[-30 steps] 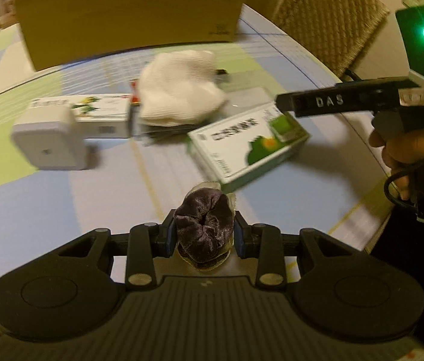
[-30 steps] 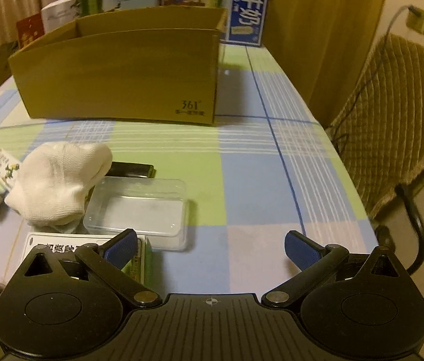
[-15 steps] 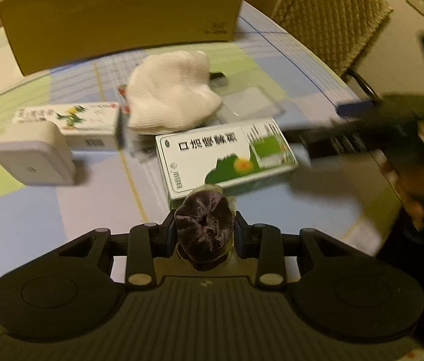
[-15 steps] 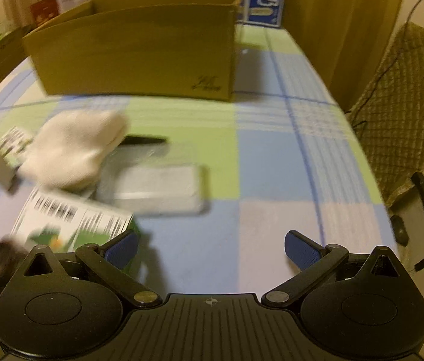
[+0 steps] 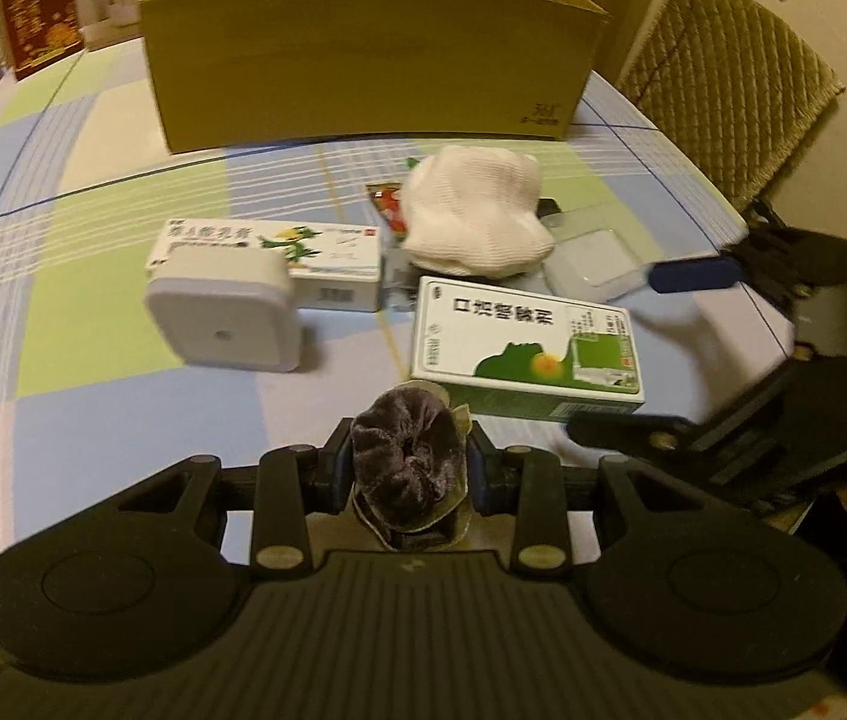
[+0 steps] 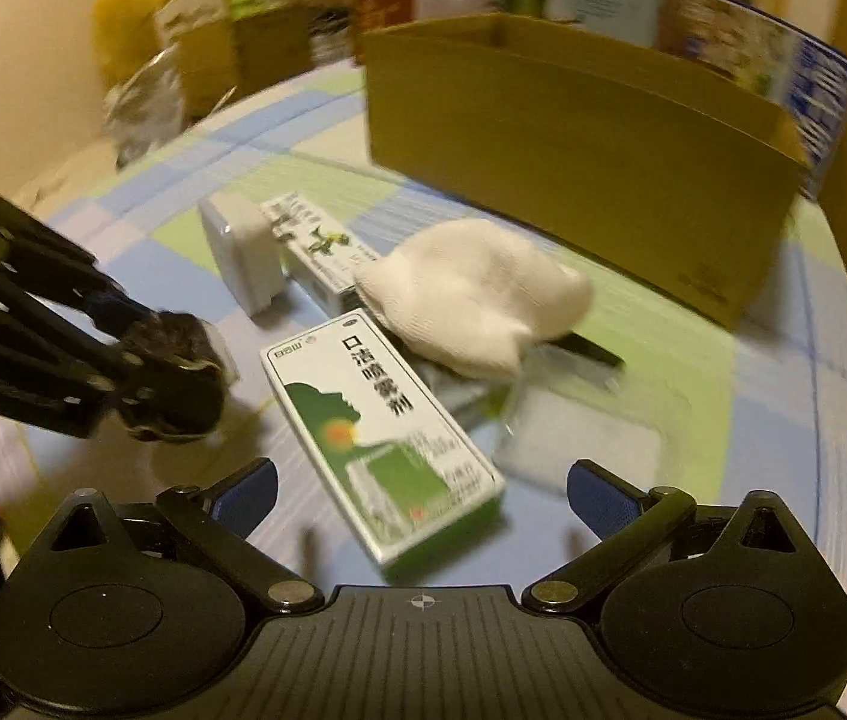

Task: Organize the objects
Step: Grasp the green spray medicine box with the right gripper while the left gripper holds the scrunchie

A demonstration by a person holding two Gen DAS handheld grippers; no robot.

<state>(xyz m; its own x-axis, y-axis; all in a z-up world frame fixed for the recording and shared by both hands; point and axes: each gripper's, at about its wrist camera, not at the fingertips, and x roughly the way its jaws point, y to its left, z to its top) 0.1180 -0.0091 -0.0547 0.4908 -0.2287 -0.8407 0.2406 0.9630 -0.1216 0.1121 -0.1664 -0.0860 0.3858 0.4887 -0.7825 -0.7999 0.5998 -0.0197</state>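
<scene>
Left wrist view: left gripper (image 5: 408,468) is clamped tight on a dark purple velvety scrunchie (image 5: 406,463), pads pressed against it on both sides, held just above the checked tablecloth (image 5: 93,372). Going left to right on the table: white square plug-like block (image 5: 222,309), touching the front of a long white box with a green lizard print (image 5: 303,252); a small red packet (image 5: 387,207) poking out from under a balled white sock (image 5: 474,219); a clear plastic lid (image 5: 594,258) just right of the sock. Green-and-white spray box (image 5: 528,351) lies flat just ahead of the scrunchie, slightly right. Open cardboard box (image 5: 363,60) stands at the back, well apart from both grippers. Wicker chair (image 5: 723,78) far right.

Right wrist view: right gripper (image 6: 420,489) is spread wide, nothing between the blue pads, fingers (image 6: 246,489) straddling the near end of the spray box (image 6: 381,441) without clearly touching it; view is blurred, so contact can't be confirmed. Left gripper with scrunchie (image 6: 174,375) shows at left, near the box's far corner. Sock (image 6: 477,297), a black flat item (image 6: 588,351) under its edge, cardboard box (image 6: 573,144) behind.
</scene>
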